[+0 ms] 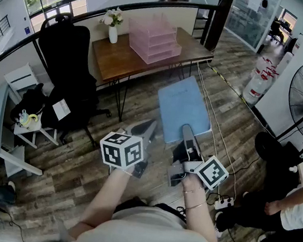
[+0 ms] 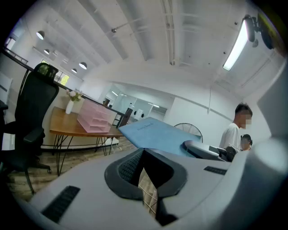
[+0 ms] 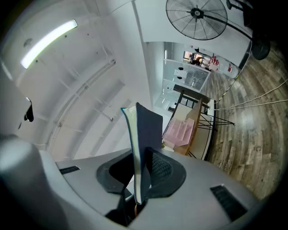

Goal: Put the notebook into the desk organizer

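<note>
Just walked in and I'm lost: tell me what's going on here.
A person holds tongs in each hand. The right tongs grip a blue notebook in the air over the floor, short of the wooden desk where the pink desk organizer stands. The left tongs are shut and empty.

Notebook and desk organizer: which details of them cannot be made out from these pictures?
- The notebook: the print on its cover is too small and blurred to read in the left gripper view. The right gripper view shows it only edge-on.
- The desk organizer: its lower trays are covered by the upper ones, and it is small in every view.
- The right gripper: in the head view the notebook hides its lower tong.
</note>
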`<state>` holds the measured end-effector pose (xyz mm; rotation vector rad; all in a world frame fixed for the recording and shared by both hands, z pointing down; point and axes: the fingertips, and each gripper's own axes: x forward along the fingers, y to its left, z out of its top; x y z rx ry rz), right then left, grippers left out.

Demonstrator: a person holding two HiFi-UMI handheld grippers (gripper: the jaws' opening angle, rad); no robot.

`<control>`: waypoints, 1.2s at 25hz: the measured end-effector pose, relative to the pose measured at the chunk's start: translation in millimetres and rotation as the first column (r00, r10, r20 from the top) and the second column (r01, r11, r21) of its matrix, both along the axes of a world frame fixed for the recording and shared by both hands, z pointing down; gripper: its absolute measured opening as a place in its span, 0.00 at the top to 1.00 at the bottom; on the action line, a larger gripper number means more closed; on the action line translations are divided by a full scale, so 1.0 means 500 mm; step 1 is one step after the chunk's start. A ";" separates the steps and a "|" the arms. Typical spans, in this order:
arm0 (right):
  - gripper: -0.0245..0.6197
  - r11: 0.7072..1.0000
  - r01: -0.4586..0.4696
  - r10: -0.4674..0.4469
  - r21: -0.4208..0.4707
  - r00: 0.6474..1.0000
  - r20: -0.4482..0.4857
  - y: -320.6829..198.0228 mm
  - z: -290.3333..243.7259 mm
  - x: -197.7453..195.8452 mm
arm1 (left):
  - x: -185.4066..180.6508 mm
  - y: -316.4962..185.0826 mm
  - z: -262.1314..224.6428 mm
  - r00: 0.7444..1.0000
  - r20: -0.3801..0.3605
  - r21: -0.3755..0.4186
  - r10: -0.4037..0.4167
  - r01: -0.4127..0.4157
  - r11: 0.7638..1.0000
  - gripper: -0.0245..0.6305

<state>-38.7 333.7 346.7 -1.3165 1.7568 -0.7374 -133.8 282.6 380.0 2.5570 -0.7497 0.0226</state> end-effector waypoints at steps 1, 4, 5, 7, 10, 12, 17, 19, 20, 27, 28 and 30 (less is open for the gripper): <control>0.85 1.000 0.002 -0.002 -0.002 1.000 -0.003 -0.001 0.000 0.000 | 0.001 -0.003 -0.003 1.000 -0.004 0.000 -0.004 0.004 1.000 0.96; 0.85 1.000 0.005 -0.005 -0.009 1.000 -0.012 -0.006 0.003 0.002 | 0.006 -0.010 -0.010 1.000 -0.020 -0.003 -0.008 0.008 1.000 0.96; 0.85 1.000 0.005 -0.006 -0.012 1.000 -0.014 -0.008 0.005 0.002 | 0.008 -0.012 -0.012 1.000 -0.028 -0.004 -0.008 0.008 1.000 0.96; 0.85 1.000 0.007 -0.008 -0.014 1.000 -0.021 -0.012 0.006 0.003 | 0.011 -0.015 -0.015 0.999 -0.042 -0.005 -0.009 0.009 1.000 0.96; 0.85 1.000 0.017 -0.017 -0.004 1.000 -0.014 -0.013 0.004 0.001 | 0.014 -0.015 -0.010 0.999 -0.039 -0.007 -0.010 0.010 1.000 0.96; 0.85 1.000 0.020 -0.021 -0.004 1.000 -0.020 -0.013 0.003 0.000 | 0.018 -0.013 -0.008 0.999 -0.038 -0.010 -0.006 0.006 1.000 0.96; 0.85 1.000 0.021 -0.021 -0.002 0.999 -0.028 -0.018 0.001 0.019 | 0.036 -0.011 -0.009 0.999 -0.036 0.003 0.000 0.000 1.000 0.96; 0.85 1.000 0.019 -0.019 -0.010 0.999 -0.028 -0.019 0.003 0.028 | 0.045 -0.008 -0.005 1.000 -0.010 0.018 0.004 -0.004 1.000 0.96; 0.85 1.000 0.018 -0.019 -0.014 0.999 -0.030 -0.019 0.005 0.033 | 0.050 -0.007 -0.003 1.000 0.002 0.027 0.005 -0.005 1.000 0.96; 0.85 0.999 0.044 -0.044 -0.002 0.999 -0.007 -0.042 0.015 0.059 | 0.092 -0.010 0.010 0.999 0.036 0.067 0.012 -0.014 0.998 0.96; 0.85 0.999 0.049 -0.049 -0.007 0.999 -0.002 -0.045 0.021 0.060 | 0.095 -0.011 0.017 0.999 0.034 0.051 0.013 -0.015 0.999 0.96; 0.85 0.998 0.058 -0.058 -0.029 0.998 -0.002 -0.047 0.037 0.064 | 0.101 -0.009 0.028 0.999 0.031 0.028 0.013 -0.014 1.000 0.96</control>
